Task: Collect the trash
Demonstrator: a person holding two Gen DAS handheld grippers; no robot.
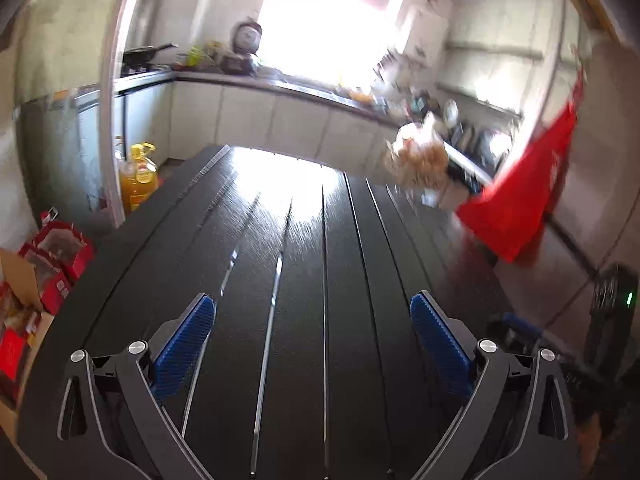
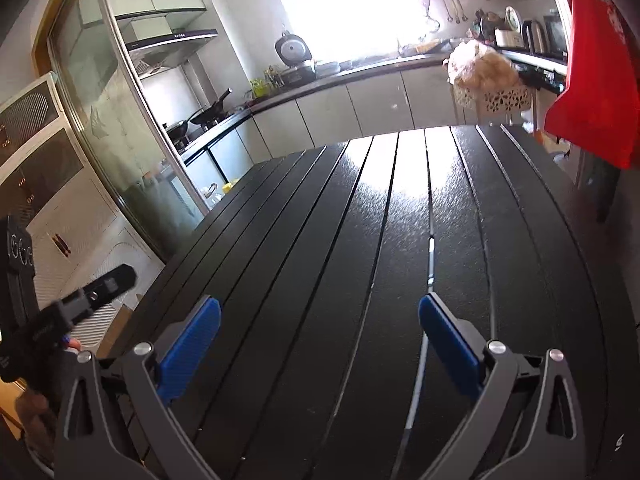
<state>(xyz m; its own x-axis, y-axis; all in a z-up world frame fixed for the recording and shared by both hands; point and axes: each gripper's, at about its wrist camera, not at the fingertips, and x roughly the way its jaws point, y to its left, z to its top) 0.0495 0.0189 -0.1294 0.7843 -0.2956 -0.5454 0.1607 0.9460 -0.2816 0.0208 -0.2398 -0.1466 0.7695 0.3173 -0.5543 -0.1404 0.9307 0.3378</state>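
Through the left wrist camera, the left hand-held gripper (image 1: 310, 316) is hovering low over the near part of a dark slatted bench (image 1: 304, 248), its blue-padded jaws standing wide apart with nothing between them. The slats are running straight away from it toward the far edge, and the surface is showing no scraps at all. The only thing that looks like trash is a basket heaped with pale crumpled waste (image 1: 418, 160), sitting just past the far right corner of the bench — ahead and to the right of this gripper, blurred, so its contents are hard to make out. A red cloth (image 1: 520, 196) is hanging off the right side, near the basket.

Through the right wrist camera, the right hand-held gripper (image 2: 320, 320) is likewise hanging spread and empty above the near edge. From here the basket (image 2: 486, 80) is showing more sharply: a perforated pale tub, heaped full, standing beyond the far edge toward the right corner, well apart from the jaws. The red cloth (image 2: 596, 76) is hanging beside it along the right edge.

Judging by both views, the basket lies forward and rightward of both grippers — the right one seems the nearer, though the reach would run the whole length of the bench.
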